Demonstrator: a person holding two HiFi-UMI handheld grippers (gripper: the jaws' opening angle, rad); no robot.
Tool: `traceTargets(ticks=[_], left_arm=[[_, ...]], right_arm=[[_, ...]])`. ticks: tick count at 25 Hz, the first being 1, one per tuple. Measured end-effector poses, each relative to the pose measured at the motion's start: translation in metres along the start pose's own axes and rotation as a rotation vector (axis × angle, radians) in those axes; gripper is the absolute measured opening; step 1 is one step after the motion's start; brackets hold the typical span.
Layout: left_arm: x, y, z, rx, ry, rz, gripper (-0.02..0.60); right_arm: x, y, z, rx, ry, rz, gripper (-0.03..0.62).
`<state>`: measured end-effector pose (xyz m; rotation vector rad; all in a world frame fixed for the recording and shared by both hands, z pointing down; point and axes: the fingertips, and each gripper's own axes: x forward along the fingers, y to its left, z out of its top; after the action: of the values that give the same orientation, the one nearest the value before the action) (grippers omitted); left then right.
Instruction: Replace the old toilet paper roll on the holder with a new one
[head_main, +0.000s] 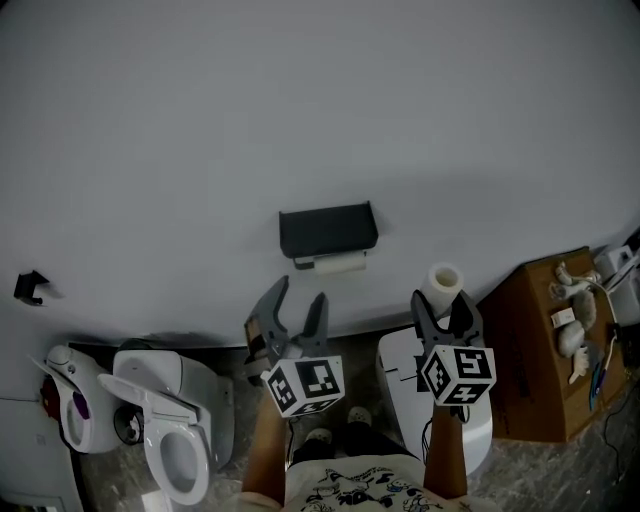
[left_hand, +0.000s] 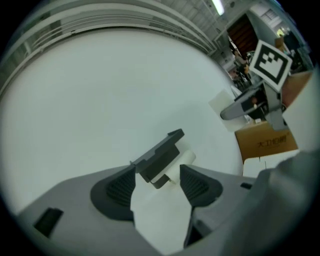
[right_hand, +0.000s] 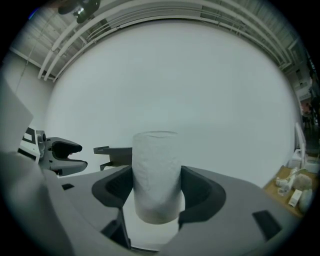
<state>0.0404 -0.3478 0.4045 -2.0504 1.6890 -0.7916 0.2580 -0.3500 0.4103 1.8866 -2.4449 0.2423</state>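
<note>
A dark toilet paper holder (head_main: 327, 230) hangs on the pale wall, with the thin old roll (head_main: 338, 264) under its lid. My left gripper (head_main: 300, 295) is open and empty, below and a little left of the holder. In the left gripper view the holder (left_hand: 159, 156) and old roll (left_hand: 184, 161) show beyond the left gripper (left_hand: 159, 187), apart from it. My right gripper (head_main: 441, 300) is shut on the new white roll (head_main: 445, 279), held upright to the right of the holder. In the right gripper view the roll (right_hand: 156, 175) fills the gap of the right gripper (right_hand: 156, 187).
A white toilet (head_main: 170, 420) with its seat down stands at the lower left. A white cabinet (head_main: 398, 365) sits below the right gripper. A brown cardboard box (head_main: 540, 350) with small items on top stands at the right. A small black fitting (head_main: 30, 286) is on the wall at the left.
</note>
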Motion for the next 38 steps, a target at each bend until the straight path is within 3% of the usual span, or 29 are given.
traceTargets(ticks=[7,12,18,20,23,29,38], left_arm=[[0.02,-0.025,-0.004,0.349,0.087,0.001,0.274],[0.04,-0.038,-0.009,0.63,0.14,0.047,0.275],[0.06,-0.059,-0.006,0.82,0.146,0.05,0.275],[0.067,-0.064,-0.006,0.85,0.146,0.044,0.275],[0.077,-0.07,-0.01,0.835,0.16,0.015,0.275],[0.095,-0.068,-0.01,0.906,0.176,0.054,0.275],[0.105,-0.068,-0.017,0.903,0.225,0.062,0.242]], right_arm=[[0.007,-0.011,0.001,0.007,0.0,0.01,0.305],[0.005,-0.02,0.001,0.013,0.002,0.002,0.305],[0.006,-0.03,-0.001,0.018,0.008,-0.004,0.305],[0.007,-0.034,-0.001,0.02,0.006,-0.009,0.305],[0.01,-0.038,0.0,0.027,0.007,-0.014,0.305],[0.016,-0.045,-0.004,0.041,0.021,-0.016,0.305],[0.018,-0.059,-0.004,0.054,0.02,-0.037,0.305]])
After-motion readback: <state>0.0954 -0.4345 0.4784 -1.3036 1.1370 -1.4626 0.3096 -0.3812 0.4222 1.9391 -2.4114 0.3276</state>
